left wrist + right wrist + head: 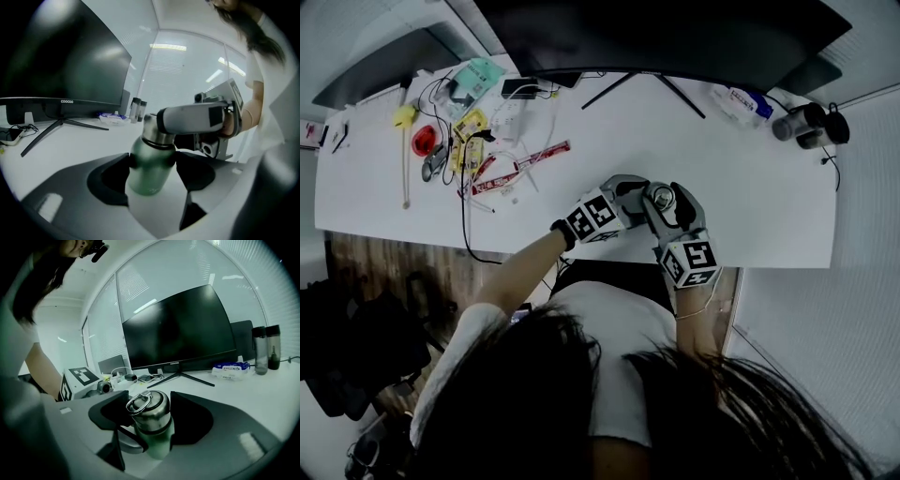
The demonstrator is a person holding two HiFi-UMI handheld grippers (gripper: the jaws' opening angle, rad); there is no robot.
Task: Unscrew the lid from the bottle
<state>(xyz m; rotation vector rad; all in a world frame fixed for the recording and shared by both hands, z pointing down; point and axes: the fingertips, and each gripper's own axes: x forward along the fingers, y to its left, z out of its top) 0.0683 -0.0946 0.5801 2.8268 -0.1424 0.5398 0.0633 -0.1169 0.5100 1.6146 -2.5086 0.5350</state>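
In the left gripper view, the right gripper [165, 121] covers most of the lid [152, 136] of the bottle [151, 164]. In the head view, desk clutter [464, 150] is too small to identify.

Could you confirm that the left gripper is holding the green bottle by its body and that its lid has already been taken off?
Not quite: the steel lid has not been taken off; it sits on the bottle, as the right gripper view shows. The left gripper does hold the green bottle by its body.

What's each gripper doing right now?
Left gripper: closed on the bottle.
Right gripper: open, with the lid between its jaws, ungripped.
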